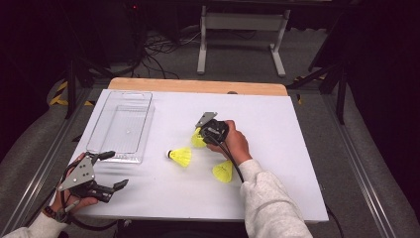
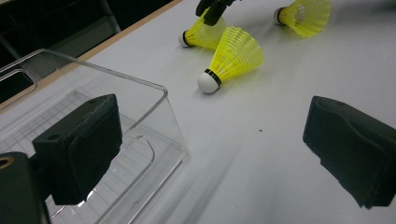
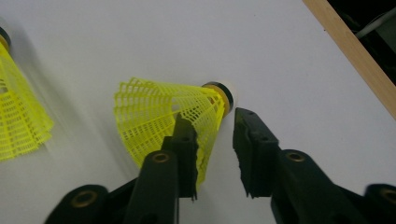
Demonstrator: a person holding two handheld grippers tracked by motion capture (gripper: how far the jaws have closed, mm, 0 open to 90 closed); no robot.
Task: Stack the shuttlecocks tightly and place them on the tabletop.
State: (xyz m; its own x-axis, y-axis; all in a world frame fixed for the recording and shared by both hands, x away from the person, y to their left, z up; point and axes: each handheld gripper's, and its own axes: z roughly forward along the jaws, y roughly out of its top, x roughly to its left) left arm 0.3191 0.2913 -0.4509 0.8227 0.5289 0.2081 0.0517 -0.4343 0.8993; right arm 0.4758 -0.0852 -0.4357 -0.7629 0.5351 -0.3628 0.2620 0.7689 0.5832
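Note:
Three yellow shuttlecocks lie on the white table. My right gripper (image 1: 204, 134) is tipped down over the farthest shuttlecock (image 1: 198, 141). In the right gripper view its jaws (image 3: 212, 120) straddle the mesh skirt (image 3: 154, 112): one jaw overlaps the skirt's edge, and the other stands just off it beside the white cork, with a gap showing. A second shuttlecock (image 1: 181, 156) (image 2: 231, 58) lies mid-table and a third (image 1: 223, 171) lies nearer the person. My left gripper (image 1: 116, 169) (image 2: 210, 140) rests open and empty at the near left, beside the clear bin.
A clear plastic bin (image 1: 118, 159) (image 2: 154, 93) stands empty at the left of the table. A wooden strip (image 1: 198, 86) (image 3: 350, 46) runs along the table's far edge. Beyond it are a white stand (image 1: 242, 22) and cables on the floor.

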